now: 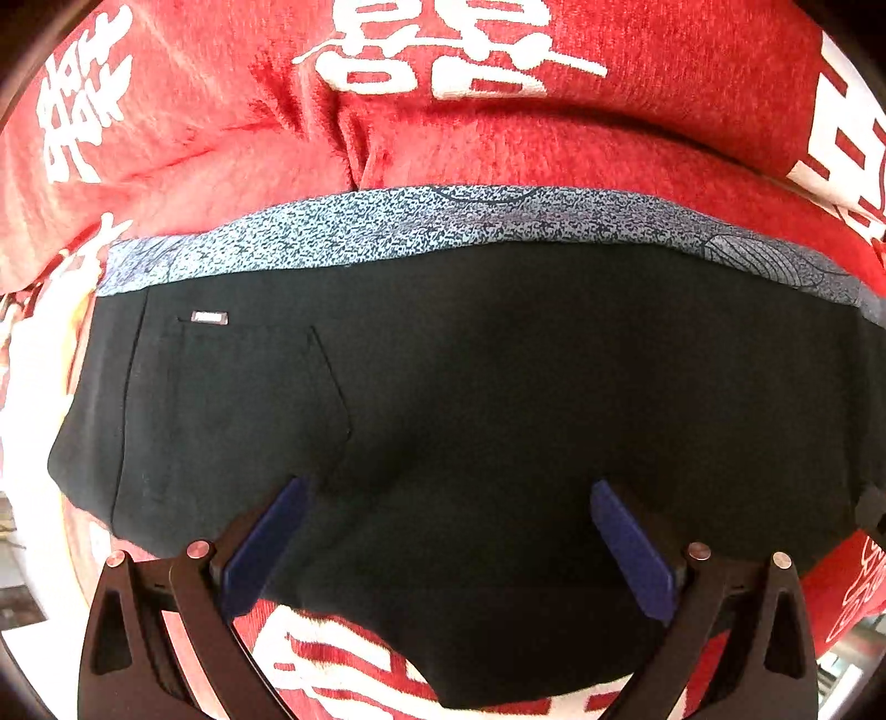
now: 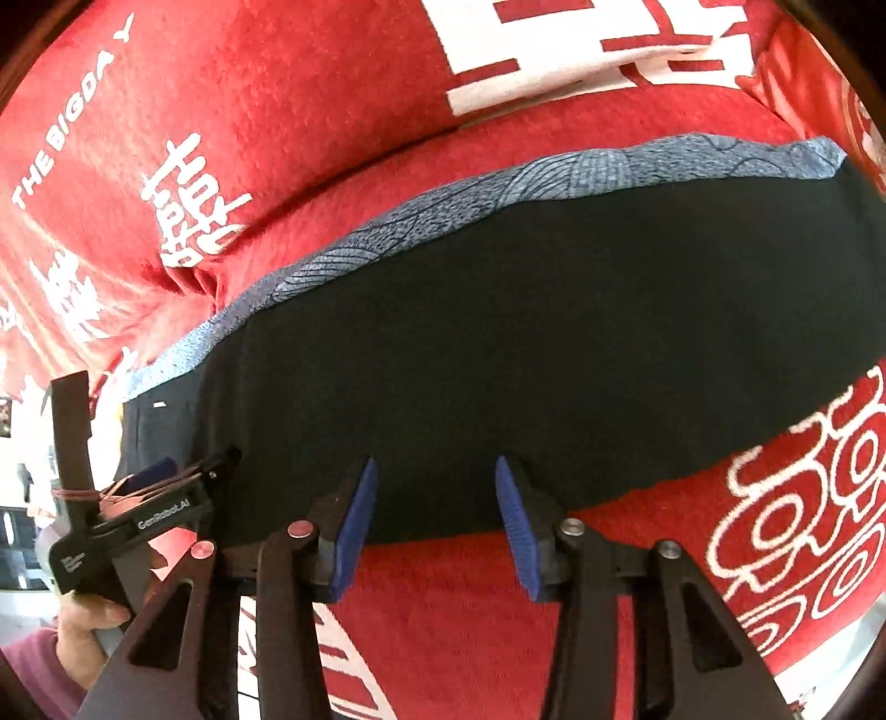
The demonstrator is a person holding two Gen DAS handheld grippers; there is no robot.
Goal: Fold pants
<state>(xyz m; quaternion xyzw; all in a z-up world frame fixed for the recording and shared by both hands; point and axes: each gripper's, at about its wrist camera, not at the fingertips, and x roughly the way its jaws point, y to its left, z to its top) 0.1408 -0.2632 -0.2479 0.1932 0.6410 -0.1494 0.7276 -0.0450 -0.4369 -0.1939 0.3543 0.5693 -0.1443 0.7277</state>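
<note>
Both grippers, left gripper (image 1: 448, 548) and right gripper (image 2: 437, 526), spread wide, seemingly above black pants (image 1: 498, 387).

We saw a red blanket (image 1: 232, 127) with white Chinese characters (image 1: 443, 50) spread out; "THE BIGDAY" lettering (image 2: 61, 138) ran along it, and white cloud-swirl motifs (image 2: 803, 509) marked one corner.

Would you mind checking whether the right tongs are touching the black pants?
Cannot tell: in the right wrist view the right tongs, jaws open, overlap the black pants edge, but contact is unclear.
</note>
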